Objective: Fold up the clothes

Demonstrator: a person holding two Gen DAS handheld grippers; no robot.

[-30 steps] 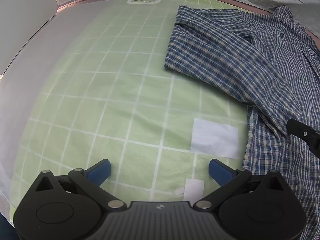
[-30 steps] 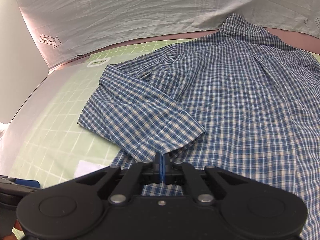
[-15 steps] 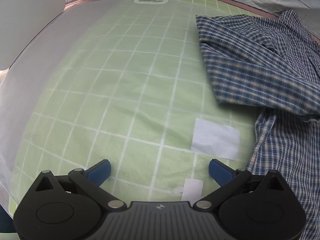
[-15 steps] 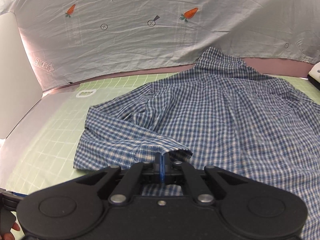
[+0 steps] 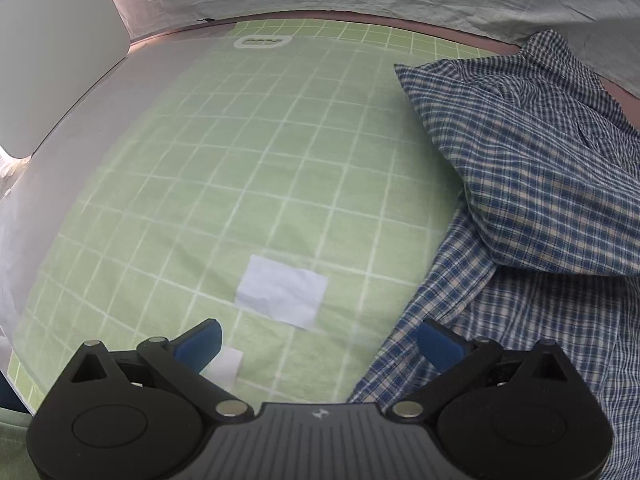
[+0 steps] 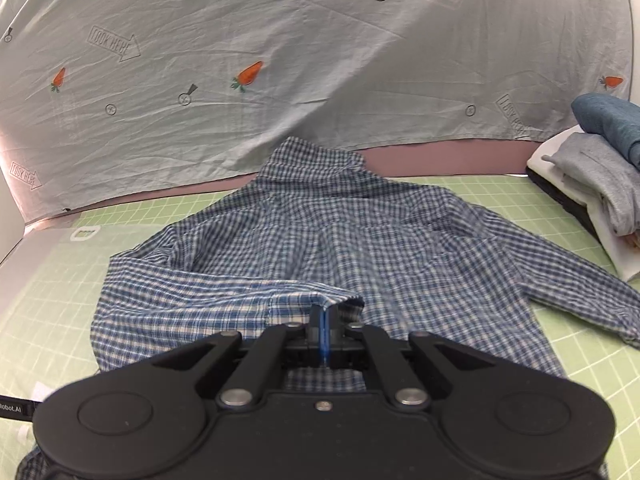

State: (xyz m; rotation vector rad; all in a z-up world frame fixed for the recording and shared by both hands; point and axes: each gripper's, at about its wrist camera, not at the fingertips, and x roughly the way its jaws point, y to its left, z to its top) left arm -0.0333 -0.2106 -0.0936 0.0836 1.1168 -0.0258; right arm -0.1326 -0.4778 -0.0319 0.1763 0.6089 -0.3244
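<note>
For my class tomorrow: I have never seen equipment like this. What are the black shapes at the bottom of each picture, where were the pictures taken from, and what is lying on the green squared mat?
No robot here: a person holds a two-finger gripping tool in each hand, and a wide-angle camera on each looks forward along its fingers. The black shapes are the tools themselves. In the left camera's picture, the left tool stands open and empty above the green squared mat, beside the hem of a blue checked shirt. In the right camera's picture, the right tool is shut on a fold of that shirt's sleeve, lifted over the shirt's body. A pile of folded clothes sits at the mat's right edge, before a carrot-printed sheet.
</note>
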